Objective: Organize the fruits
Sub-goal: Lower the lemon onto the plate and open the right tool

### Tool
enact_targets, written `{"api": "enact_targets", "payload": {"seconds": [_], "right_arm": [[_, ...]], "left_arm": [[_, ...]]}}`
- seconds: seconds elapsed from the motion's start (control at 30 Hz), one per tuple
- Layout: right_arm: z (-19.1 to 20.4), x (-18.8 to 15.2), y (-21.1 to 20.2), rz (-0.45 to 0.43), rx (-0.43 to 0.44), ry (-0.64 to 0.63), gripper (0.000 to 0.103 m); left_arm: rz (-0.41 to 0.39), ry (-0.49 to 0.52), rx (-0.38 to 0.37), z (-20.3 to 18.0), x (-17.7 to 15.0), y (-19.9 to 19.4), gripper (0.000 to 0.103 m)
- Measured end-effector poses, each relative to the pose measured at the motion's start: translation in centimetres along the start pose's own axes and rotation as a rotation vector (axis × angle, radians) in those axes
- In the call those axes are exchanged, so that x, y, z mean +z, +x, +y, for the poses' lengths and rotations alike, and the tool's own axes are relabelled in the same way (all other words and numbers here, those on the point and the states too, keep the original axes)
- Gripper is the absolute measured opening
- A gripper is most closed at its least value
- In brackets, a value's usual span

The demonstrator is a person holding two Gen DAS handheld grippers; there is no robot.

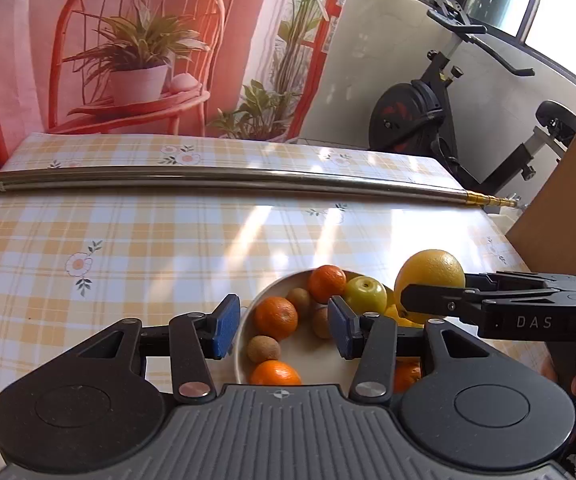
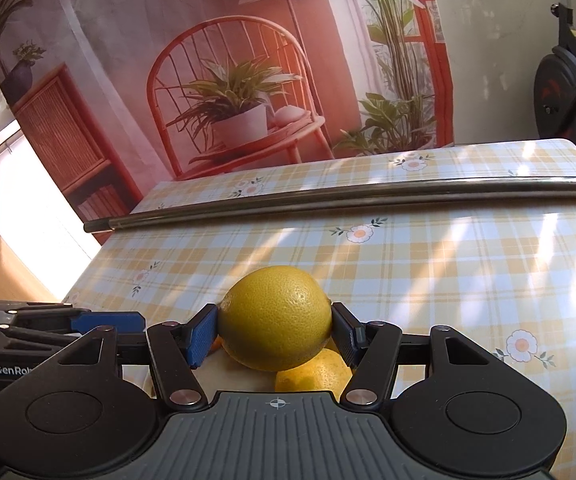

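A white bowl [image 1: 243, 344] on the checked tablecloth holds several tangerines [image 1: 275, 317], kiwis [image 1: 263, 348] and a green apple [image 1: 366, 293]. My left gripper [image 1: 283, 330] is open over the bowl's near side, its blue pads [image 1: 223, 326] apart and empty. My right gripper [image 2: 275, 334] is shut on a large yellow citrus fruit [image 2: 275, 317] and holds it above the bowl's right side; it shows in the left wrist view [image 1: 430, 276] too. Another yellow citrus [image 2: 314, 372] lies below it.
A long metal rod [image 1: 223, 180] lies across the far part of the table. A plant-printed curtain [image 1: 127, 40] hangs behind. An exercise bike [image 1: 440, 112] stands at the back right. A brown board [image 1: 568, 208] stands at the right edge.
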State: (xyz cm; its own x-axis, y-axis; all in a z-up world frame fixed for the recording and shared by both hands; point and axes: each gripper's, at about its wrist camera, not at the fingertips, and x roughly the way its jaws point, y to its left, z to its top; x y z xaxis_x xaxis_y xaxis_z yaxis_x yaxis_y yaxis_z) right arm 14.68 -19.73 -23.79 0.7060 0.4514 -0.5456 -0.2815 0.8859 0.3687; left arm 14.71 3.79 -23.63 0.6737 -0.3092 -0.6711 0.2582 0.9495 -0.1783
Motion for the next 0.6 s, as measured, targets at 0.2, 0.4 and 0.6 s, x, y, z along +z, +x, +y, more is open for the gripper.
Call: {"api": "enact_targets", "payload": {"seconds": [0.2, 0.4, 0.6], "right_arm": [[3.5, -1.2, 2.9, 0.108, -0.013, -0.076, 0.056], [6.0, -2.9, 4.9, 0.182, -0.040, -0.113, 0.056], [6.3, -3.5, 5.8, 0.218, -0.073, -0.112, 0.056]], "left_arm": [[-0.056, -0.030, 0.076, 1.7, 0.8, -2.0, 0.055], [-0.080, -0.043, 0.068, 2.3, 0.9, -2.6, 0.057], [-0.062, -0.055, 0.060, 3.4, -0.4, -2.5, 0.058]]}}
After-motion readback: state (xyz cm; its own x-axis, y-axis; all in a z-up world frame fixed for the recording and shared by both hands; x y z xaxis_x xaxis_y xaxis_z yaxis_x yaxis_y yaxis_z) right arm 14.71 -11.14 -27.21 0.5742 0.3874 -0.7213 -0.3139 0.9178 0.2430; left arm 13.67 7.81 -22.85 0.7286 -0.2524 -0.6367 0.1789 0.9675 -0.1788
